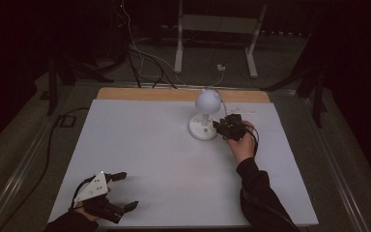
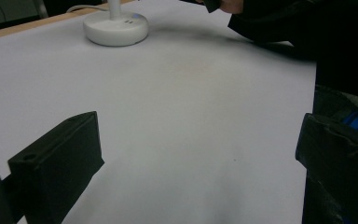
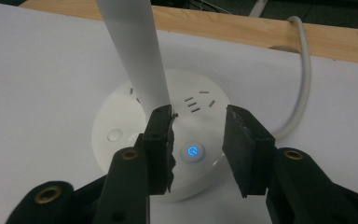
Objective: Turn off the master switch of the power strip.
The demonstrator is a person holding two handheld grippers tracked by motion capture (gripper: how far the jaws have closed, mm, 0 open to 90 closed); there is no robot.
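My right tongs (image 3: 198,140) hover part-open, empty, over the glowing blue power button (image 3: 192,151) on the round white lamp base (image 3: 121,121), far on the white-covered worktop (image 1: 164,154). My left tongs (image 1: 118,191) rest wide open, empty, near me.

Your right gripper (image 3: 196,140) hovers over the round white lamp base (image 3: 121,121), jaws apart, framing the blue-lit power button (image 3: 192,152) between them. Your left-hand jaw sits just beside the white stem (image 3: 133,51). A white cable (image 3: 303,70) curves from the base toward the wooden table edge (image 3: 270,32)
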